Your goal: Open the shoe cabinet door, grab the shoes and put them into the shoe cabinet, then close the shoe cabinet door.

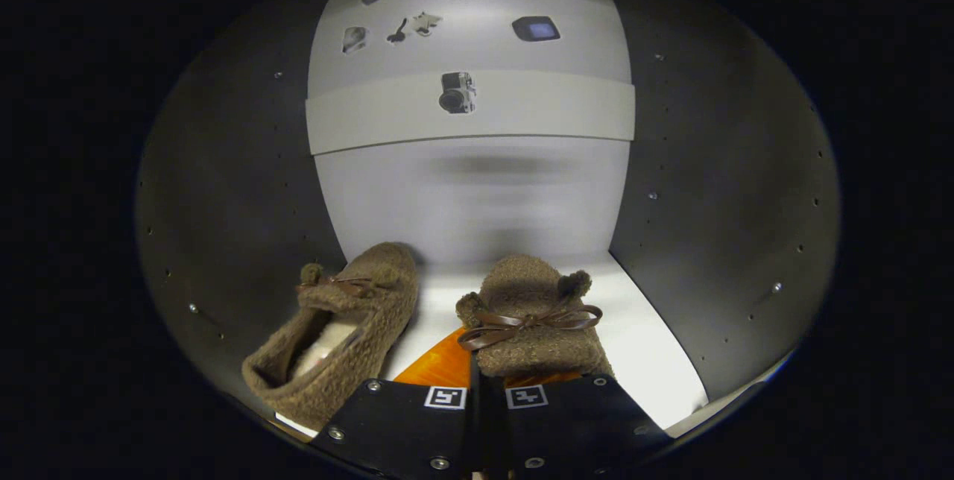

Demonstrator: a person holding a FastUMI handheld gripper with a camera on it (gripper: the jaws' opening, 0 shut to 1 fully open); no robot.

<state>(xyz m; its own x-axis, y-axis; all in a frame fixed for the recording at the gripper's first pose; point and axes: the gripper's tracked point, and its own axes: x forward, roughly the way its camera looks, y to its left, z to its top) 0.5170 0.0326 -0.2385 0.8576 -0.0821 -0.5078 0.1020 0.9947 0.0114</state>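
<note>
Two brown fuzzy shoes with small bows are inside the shoe cabinet, toes pointing at its back wall. The left shoe [339, 327] rests on the white cabinet floor [656, 361], tilted toward the left wall with its pale lining showing. The right shoe [529, 316] sits just ahead of my gripper [477, 353], and its heel end reaches back over the fingers. The jaws stand nearly together, pinching the right shoe's inner edge. One finger [440, 364] shows to the left of that shoe; the other is hidden beneath it.
Dark side walls [223, 189] with small screws close in on both sides. A white shelf edge [536, 111] crosses above, carrying a sticker. The pale back wall [477, 197] stands beyond the shoes. A narrow strip of floor separates the two shoes.
</note>
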